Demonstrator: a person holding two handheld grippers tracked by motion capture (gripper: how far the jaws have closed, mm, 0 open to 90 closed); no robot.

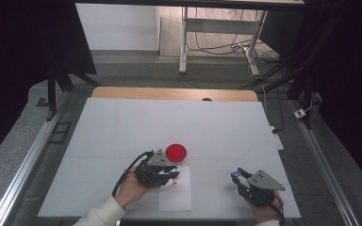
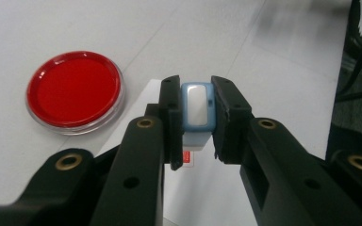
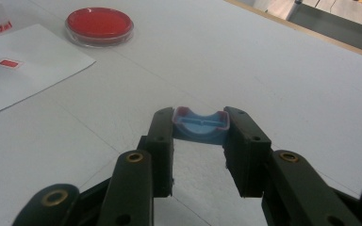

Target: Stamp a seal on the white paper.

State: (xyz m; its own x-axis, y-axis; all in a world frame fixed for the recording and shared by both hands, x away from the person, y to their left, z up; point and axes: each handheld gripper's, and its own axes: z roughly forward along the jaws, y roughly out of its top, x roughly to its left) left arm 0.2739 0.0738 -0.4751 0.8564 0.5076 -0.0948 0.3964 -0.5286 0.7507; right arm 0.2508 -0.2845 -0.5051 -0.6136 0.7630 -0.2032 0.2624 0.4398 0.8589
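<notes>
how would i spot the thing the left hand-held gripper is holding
On the white table, find the sheet of paper near the front edge, beside the red dish. Above it, the left hand-held gripper clamps a stamp: pale blue, with a shiny white top.

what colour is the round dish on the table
Red, under a clear rim: the round dish shows best in the left gripper view.

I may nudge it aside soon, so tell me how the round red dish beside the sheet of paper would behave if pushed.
The red dish looks low, flat and wide, so it would probably slide rather than tip or roll. Its clear rim looks like thin plastic, so it is likely light. The white table looks smooth, so even a light push might send it skidding.
</notes>
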